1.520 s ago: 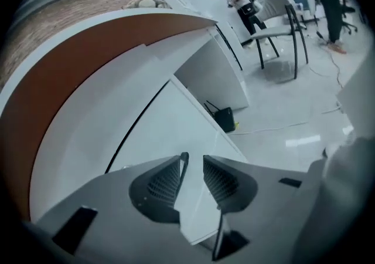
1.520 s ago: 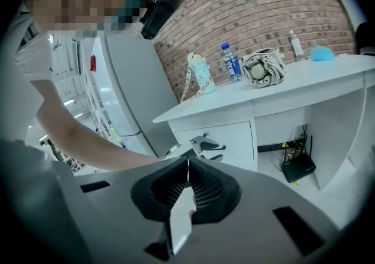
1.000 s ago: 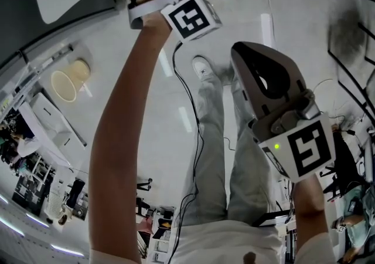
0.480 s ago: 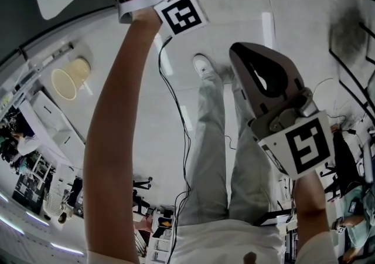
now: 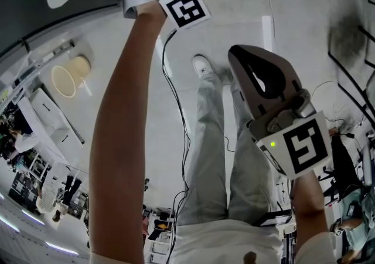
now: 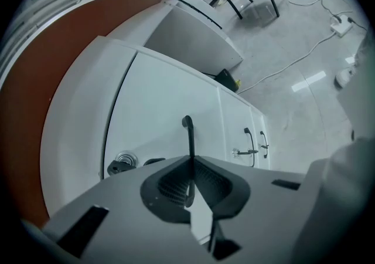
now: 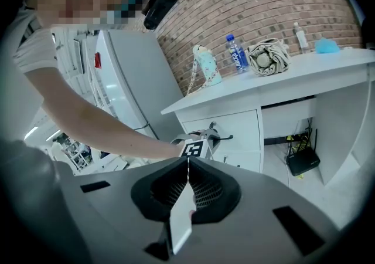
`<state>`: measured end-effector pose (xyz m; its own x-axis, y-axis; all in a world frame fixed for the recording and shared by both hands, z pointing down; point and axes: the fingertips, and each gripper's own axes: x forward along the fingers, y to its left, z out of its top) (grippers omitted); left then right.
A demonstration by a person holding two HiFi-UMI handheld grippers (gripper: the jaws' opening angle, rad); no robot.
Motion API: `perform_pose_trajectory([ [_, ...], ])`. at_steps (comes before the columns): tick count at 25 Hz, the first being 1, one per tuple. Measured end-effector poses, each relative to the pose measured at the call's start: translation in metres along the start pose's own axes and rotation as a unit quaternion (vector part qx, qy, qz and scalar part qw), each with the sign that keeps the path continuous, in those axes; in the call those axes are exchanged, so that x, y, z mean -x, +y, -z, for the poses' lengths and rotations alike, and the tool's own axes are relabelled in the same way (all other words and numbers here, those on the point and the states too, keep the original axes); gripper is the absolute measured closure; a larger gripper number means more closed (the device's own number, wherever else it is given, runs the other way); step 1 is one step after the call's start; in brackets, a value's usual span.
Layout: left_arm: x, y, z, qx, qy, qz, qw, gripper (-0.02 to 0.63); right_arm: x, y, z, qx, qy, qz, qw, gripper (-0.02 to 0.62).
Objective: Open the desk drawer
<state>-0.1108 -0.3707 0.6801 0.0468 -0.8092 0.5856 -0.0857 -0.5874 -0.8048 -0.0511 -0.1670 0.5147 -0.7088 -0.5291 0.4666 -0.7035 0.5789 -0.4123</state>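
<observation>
The left gripper (image 6: 190, 166) has just been closing its jaws, and they now pinch the thin black handle (image 6: 188, 135) of the desk drawer (image 6: 161, 110). The handle runs straight ahead from between the pads, and its curved far end sticks out just beyond the tips. The white drawer front lies directly in front of the gripper and looks flush with the rest of the desk, so nothing of its inside shows. Just to one side of the jaws, on the same drawer front, sits a round metal lock (image 6: 125, 158). Farther off on the other side are two lower drawers (image 6: 246, 125) with their own small black handles, also shut.

The right gripper (image 7: 187, 169) is held well back from the desk (image 7: 275, 84), with the left arm reaching across ahead of it to the drawer. Its jaws are pressed together with nothing between them.

On the desktop, above and beyond the right gripper, stand a pale cup (image 7: 205, 66), a water bottle (image 7: 236, 54), a crumpled bag (image 7: 266, 57), a second small bottle (image 7: 300, 37) and a blue object (image 7: 327, 46). The bag's top gapes, and something rounded shows in it that I cannot identify. In the knee space under the desk a black box (image 7: 303, 162) sits on the floor.

In the head view, a round pale bucket (image 5: 69, 78) stands on the floor, well off to the left gripper's side.
</observation>
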Motion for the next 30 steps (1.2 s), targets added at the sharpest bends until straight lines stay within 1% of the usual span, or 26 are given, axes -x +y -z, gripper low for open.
perform_pose_trajectory([
  [5,0.003,-0.002,-0.002,0.005,-0.005,0.008,0.9999,0.588,0.006,0.001,0.000,-0.002,-0.002,0.002,1.000,0.568],
  [10,0.011,-0.007,-0.003,0.007,0.002,0.009,0.9999,0.588,0.011,0.003,-0.003,0.000,-0.002,0.000,1.000,0.568],
  [15,0.028,-0.021,-0.002,0.003,0.003,0.008,1.0000,0.588,0.019,0.013,0.007,-0.003,-0.007,0.004,1.000,0.568],
  [18,0.035,-0.028,0.000,0.001,0.002,0.011,0.9999,0.588,0.019,0.018,0.011,0.000,-0.004,-0.002,1.000,0.568],
  [21,0.039,-0.033,0.001,-0.003,0.005,0.012,0.9999,0.588,0.018,0.022,0.014,0.006,0.000,-0.008,1.000,0.568],
  [24,0.045,-0.035,-0.001,0.001,0.008,0.014,0.9999,0.589,0.018,0.023,0.010,-0.005,-0.006,-0.001,1.000,0.568],
  [30,0.056,-0.044,-0.003,0.007,0.020,0.017,0.9996,0.589,0.022,0.025,0.006,-0.003,-0.005,-0.003,1.000,0.568],
])
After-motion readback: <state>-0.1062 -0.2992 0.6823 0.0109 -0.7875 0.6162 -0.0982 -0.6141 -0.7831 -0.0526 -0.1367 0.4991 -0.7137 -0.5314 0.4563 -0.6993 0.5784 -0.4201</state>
